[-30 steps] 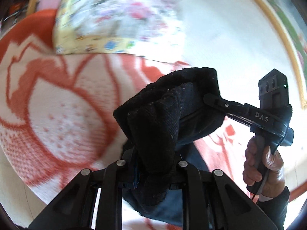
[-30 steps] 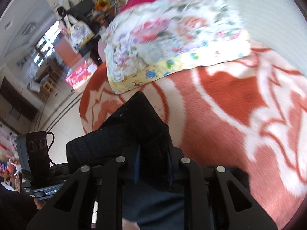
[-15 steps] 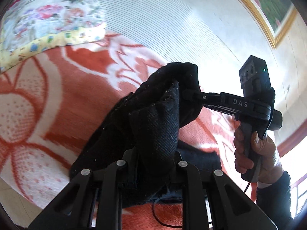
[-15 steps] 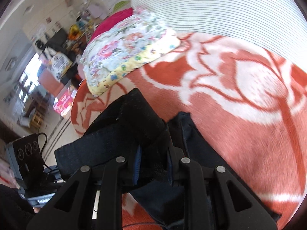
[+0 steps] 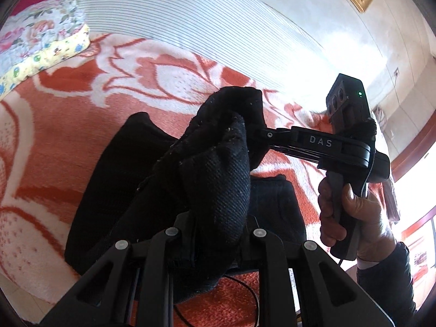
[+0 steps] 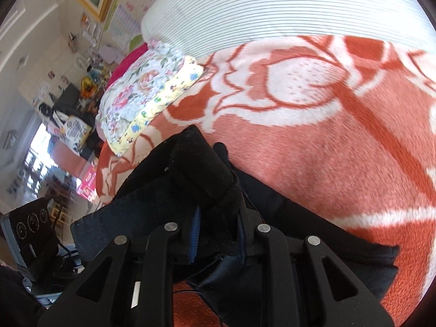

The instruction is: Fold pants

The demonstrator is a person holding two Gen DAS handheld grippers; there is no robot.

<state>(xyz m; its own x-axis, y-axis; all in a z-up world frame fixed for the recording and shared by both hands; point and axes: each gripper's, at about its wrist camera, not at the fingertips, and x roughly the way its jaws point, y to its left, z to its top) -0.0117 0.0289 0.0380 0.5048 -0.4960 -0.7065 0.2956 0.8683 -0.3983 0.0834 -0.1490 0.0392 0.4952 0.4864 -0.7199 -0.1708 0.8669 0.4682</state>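
Note:
The black pants [image 5: 218,179] are lifted at one end, and their lower part lies spread on the blanket [image 5: 109,196]. In the left wrist view my left gripper [image 5: 218,226] is shut on a thick bunch of the fabric. My right gripper [image 5: 253,133] reaches in from the right, held by a hand [image 5: 346,212], its fingers buried in the same raised edge. In the right wrist view my right gripper [image 6: 218,231] is shut on a folded wad of the pants [image 6: 196,169], with more dark cloth trailing to the right [image 6: 327,234].
An orange-and-white flowered blanket [image 5: 68,136] covers the bed. A floral folded quilt [image 5: 41,41] lies at the far left and a striped white sheet [image 5: 190,21] behind. A thin black cable [image 5: 245,286] runs under the pants. A cluttered room [image 6: 54,109] lies beyond the bed's left edge.
Both grippers have swept sideways over the bed with the pants held, and both views have rolled. The floral quilt has slid off to the left. More of the pants now lies on the blanket.

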